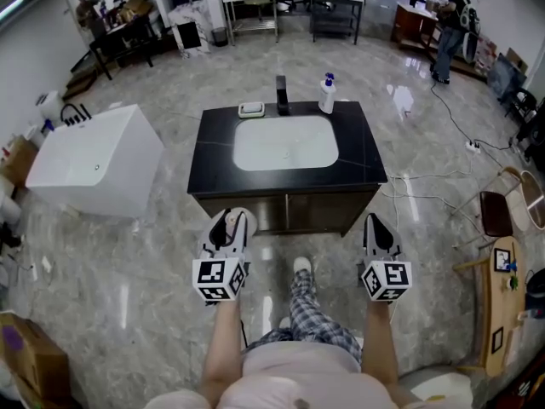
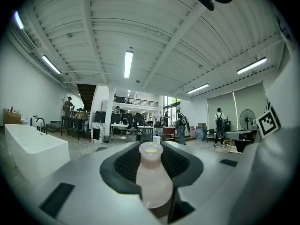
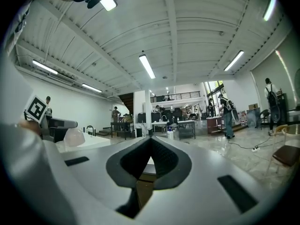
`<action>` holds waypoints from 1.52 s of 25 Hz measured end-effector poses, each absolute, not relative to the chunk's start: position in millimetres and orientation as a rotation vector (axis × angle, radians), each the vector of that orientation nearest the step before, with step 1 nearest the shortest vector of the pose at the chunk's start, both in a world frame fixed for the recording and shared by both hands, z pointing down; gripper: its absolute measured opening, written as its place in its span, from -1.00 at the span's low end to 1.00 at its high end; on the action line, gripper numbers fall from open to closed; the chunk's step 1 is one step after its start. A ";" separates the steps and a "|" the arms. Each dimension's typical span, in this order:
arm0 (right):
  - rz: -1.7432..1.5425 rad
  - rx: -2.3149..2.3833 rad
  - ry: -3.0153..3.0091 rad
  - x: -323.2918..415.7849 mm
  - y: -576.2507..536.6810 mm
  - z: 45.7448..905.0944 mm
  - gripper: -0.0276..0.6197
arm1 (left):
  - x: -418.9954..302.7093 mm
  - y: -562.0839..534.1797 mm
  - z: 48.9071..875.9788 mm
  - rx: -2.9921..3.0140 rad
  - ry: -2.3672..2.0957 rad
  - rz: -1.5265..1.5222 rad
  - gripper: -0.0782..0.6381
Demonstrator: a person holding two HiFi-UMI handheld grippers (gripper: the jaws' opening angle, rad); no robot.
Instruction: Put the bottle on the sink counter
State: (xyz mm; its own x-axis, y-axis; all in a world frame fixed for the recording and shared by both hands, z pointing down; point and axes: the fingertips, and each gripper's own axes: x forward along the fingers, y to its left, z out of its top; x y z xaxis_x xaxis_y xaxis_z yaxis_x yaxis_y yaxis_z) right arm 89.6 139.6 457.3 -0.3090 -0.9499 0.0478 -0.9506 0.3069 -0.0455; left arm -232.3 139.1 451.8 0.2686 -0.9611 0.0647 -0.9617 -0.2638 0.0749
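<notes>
A pale pink translucent bottle [image 2: 152, 175] stands upright between the dark pads of my left gripper [image 2: 151, 149], which is shut on it. In the head view the left gripper [image 1: 230, 225] holds the bottle [image 1: 240, 221] just in front of the black sink counter [image 1: 213, 156], near its front left corner. My right gripper [image 1: 375, 224] hangs level with it at the counter's front right, and its jaws [image 3: 151, 139] meet at the tips with nothing between them. The bottle also shows at the left of the right gripper view.
The counter carries a white basin [image 1: 285, 143], a black faucet [image 1: 282, 96], a soap dish [image 1: 251, 109] and a pump dispenser [image 1: 327, 95] along its back edge. A white bathtub [image 1: 94, 160] stands to the left. A chair [image 1: 494, 211] and cables lie to the right.
</notes>
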 end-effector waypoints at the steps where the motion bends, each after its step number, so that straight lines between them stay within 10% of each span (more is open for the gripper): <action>1: 0.104 1.838 -2.533 89.5 131.4 458.8 -0.87 | -231.8 131.5 453.3 2.421 -1.843 0.009 -0.37; 38: 0.160 1.656 -2.637 58.1 -314.5 455.8 -0.87 | -210.2 -279.5 446.8 2.415 -1.867 0.054 -0.37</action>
State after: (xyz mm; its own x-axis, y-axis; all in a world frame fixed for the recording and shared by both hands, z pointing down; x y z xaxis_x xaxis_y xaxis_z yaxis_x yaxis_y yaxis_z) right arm 58.1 -314.5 455.8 -0.4357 -0.8970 0.0744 -0.8994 0.4307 -0.0742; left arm -210.2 -279.5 446.8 0.2533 -0.9639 0.0817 -0.9670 -0.2500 0.0485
